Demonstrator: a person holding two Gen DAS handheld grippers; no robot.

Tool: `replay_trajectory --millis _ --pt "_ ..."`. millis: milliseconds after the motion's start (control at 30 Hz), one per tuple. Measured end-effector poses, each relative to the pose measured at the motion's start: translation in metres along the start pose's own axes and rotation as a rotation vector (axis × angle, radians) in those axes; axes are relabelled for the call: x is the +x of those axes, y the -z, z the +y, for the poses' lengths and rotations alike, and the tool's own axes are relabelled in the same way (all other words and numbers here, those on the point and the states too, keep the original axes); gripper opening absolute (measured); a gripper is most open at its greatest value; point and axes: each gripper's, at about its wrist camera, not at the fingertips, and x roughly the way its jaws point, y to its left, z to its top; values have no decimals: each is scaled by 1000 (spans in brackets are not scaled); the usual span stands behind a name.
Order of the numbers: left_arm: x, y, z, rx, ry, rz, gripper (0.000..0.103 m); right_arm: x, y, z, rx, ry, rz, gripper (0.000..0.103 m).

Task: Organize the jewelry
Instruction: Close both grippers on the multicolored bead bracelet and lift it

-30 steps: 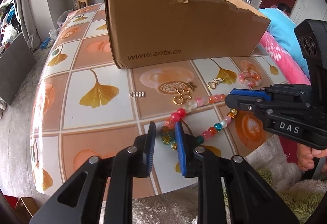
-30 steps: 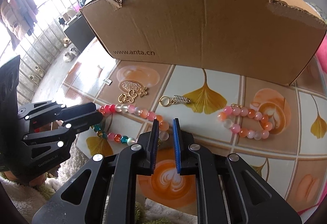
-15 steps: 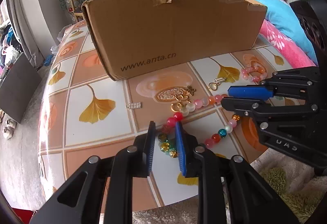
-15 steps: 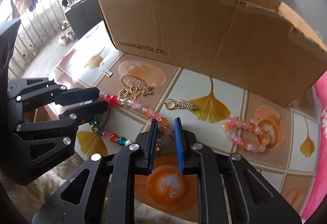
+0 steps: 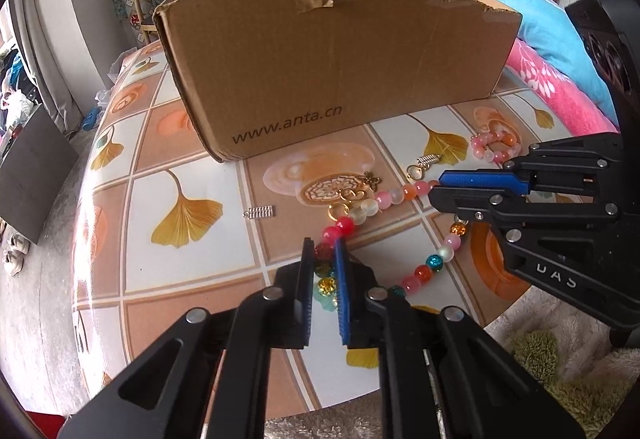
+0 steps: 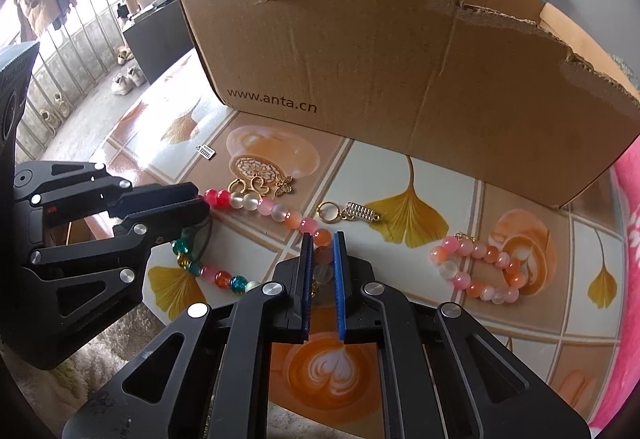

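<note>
— Where is the long bead string (image 6: 276, 213)?
— Lying on the table (image 5: 192, 167), near its front edge, just before the cardboard box (image 5: 332, 67).
— And the left gripper (image 5: 325, 253)?
— Squeezing shut on the red and green beads.
— The right gripper (image 6: 322, 247)?
— Squeezing shut too — on an orange bead. Small pink bracelet (image 6: 480, 271) apart, off right.
</note>
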Motion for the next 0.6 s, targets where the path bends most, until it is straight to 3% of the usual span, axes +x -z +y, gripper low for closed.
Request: replay_trajectory --millis 600 --pt "-12 -5 2 -24 18 -10 9 -18 1 -9 19 -6 -43 7"
